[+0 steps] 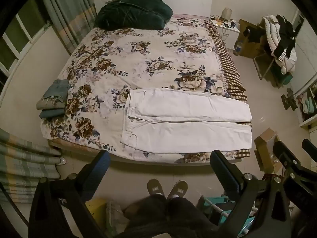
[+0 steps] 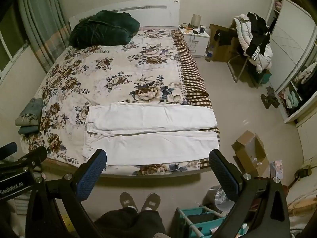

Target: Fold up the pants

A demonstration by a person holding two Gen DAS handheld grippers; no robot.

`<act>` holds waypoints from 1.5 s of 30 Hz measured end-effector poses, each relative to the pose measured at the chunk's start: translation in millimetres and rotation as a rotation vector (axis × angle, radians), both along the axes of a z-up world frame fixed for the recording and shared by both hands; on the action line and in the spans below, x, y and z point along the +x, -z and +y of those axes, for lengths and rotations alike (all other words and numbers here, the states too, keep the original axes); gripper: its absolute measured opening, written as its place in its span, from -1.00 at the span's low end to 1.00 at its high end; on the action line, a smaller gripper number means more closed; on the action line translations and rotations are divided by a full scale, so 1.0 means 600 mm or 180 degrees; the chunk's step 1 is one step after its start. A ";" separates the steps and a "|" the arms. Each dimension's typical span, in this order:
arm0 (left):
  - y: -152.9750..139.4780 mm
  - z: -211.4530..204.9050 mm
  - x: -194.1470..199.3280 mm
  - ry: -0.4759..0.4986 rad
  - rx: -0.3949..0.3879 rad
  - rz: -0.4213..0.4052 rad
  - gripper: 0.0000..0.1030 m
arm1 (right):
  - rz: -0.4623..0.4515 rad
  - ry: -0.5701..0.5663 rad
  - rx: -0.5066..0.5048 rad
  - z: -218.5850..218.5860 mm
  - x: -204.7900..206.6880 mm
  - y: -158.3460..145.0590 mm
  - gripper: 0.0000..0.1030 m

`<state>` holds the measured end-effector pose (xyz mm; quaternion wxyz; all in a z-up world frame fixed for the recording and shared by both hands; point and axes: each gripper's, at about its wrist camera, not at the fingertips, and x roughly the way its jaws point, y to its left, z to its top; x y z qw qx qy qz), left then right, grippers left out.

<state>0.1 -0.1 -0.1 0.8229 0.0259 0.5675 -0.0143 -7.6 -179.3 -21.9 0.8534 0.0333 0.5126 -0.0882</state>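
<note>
White pants (image 1: 184, 119) lie flat across the foot of the bed, waist to the left, legs side by side pointing right; they also show in the right wrist view (image 2: 150, 132). My left gripper (image 1: 159, 156) is open and empty, held above the floor just short of the bed's near edge. My right gripper (image 2: 157, 156) is open and empty too, hovering over the near edge of the pants. The right gripper also shows at the right edge of the left wrist view (image 1: 293, 148).
The bed (image 1: 138, 59) has a floral quilt, a dark green blanket (image 1: 132, 11) at the head and folded jeans (image 1: 53, 99) at its left edge. A cardboard box (image 2: 249, 152), a teal rack (image 2: 200, 222) and my feet (image 2: 138, 200) are on the floor.
</note>
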 end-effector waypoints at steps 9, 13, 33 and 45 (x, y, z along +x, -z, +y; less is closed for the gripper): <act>-0.001 0.000 0.000 -0.0001 -0.0010 -0.0049 1.00 | 0.0001 -0.0010 -0.0027 0.003 0.002 -0.005 1.00; 0.001 0.000 0.002 0.0007 -0.0006 -0.0065 1.00 | -0.0008 -0.0013 -0.0040 0.003 0.001 -0.008 1.00; -0.028 -0.008 0.012 0.0006 -0.0021 -0.0110 1.00 | -0.0031 -0.0014 -0.0064 0.003 0.002 -0.024 1.00; -0.038 -0.008 0.013 0.0004 -0.0022 -0.0135 1.00 | -0.0041 -0.0017 -0.0079 0.004 0.000 -0.027 1.00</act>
